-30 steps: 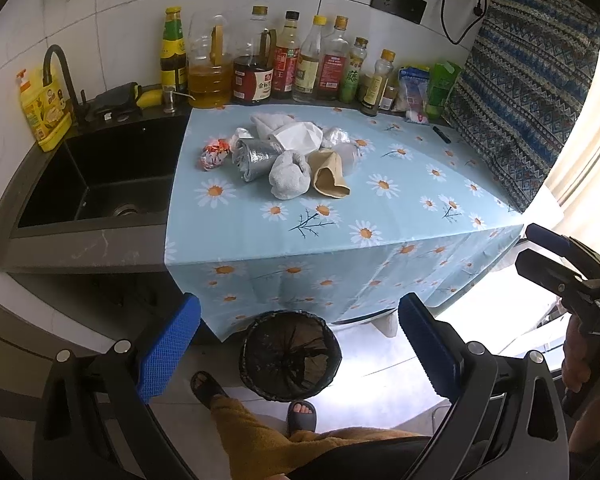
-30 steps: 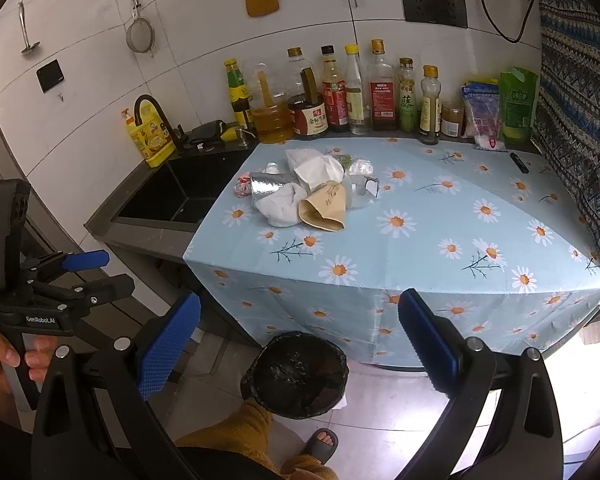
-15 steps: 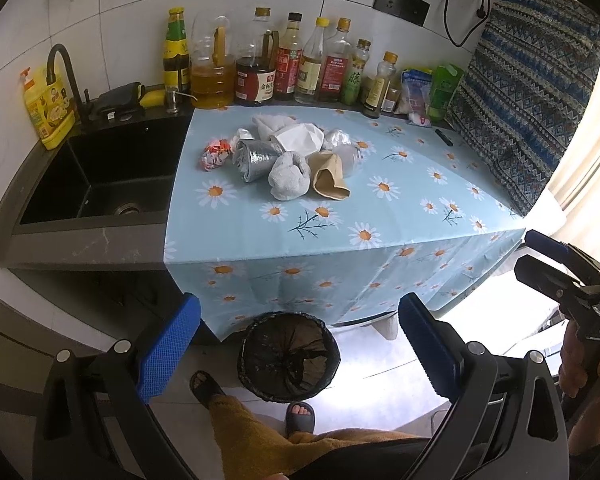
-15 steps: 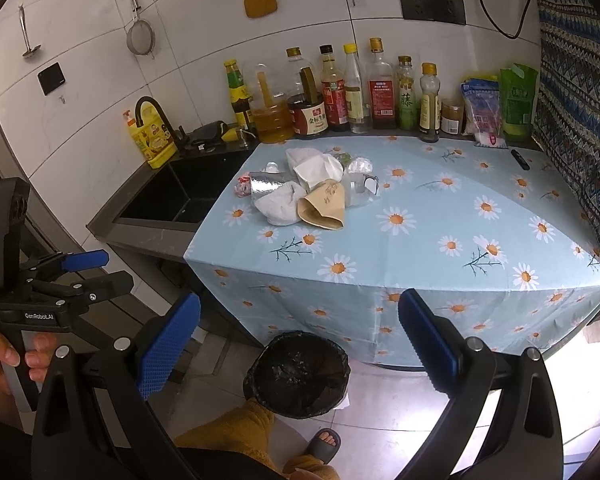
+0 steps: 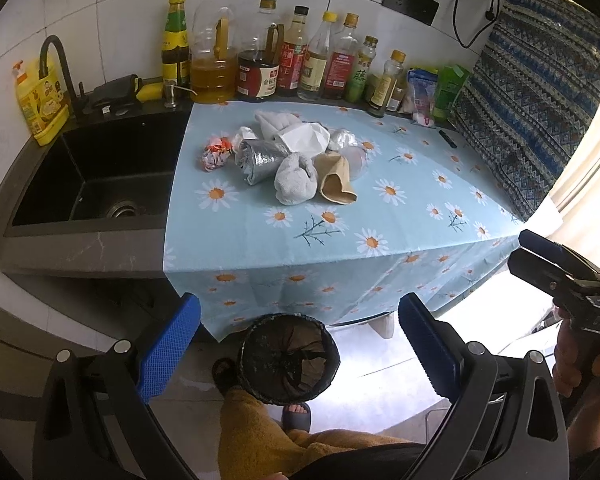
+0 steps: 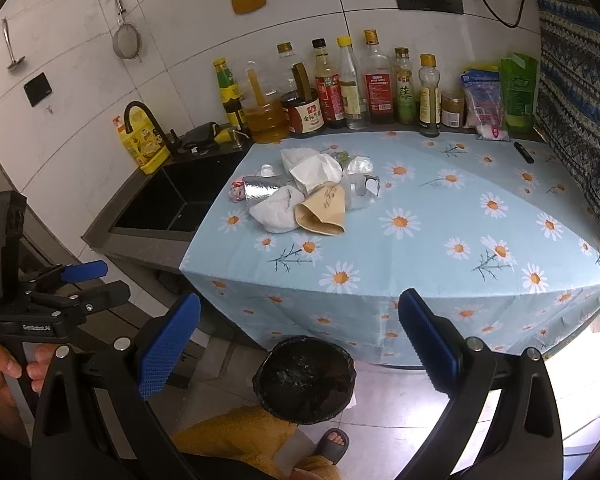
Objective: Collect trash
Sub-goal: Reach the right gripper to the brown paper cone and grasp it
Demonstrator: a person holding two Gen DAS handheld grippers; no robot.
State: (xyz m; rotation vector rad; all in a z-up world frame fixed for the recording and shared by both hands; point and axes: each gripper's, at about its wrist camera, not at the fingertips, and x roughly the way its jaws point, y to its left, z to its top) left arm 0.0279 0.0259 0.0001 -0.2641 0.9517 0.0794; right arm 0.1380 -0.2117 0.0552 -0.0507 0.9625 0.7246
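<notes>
While both claws hang back from the table (image 5: 260,248), nothing in the heap has been touched. Left claw (image 5: 298,344): fingers spread wide, holding nothing. Right claw (image 6: 298,344): likewise parted and empty.

Change over the last second: slight. From the left wrist view the table and pile have slid a little lower and closer in frame, and the right claw, seen at the edge, has drifted down a touch. From the right wrist view the scene has barely shifted. I read this as a slow settling in front of the table, not yet a reach.

Trash pile (image 5: 296,160) sits toward the back-left of the daisy cloth, near the sink (image 5: 100,176):
- red-and-white crumpled wrapper (image 5: 214,154), leftmost, just beside the silver foil roll (image 5: 260,160)
- grey-white wadded cloth or tissue (image 5: 296,178) at the front, touching a tan paper cone (image 5: 334,180)
- white crumpled paper (image 5: 304,138) on top behind, clear plastic bits to its right

Bin (image 5: 290,358), lined with a black bag, stands on the floor below the table's front edge, next to the person's sandalled foot. It looks empty, though the dark liner hides detail.

Meaning for the task: collection has not begun. The front pieces, wad and cone, seem the easiest first grabs; the drop into the bin should be short and straight down.
</notes>
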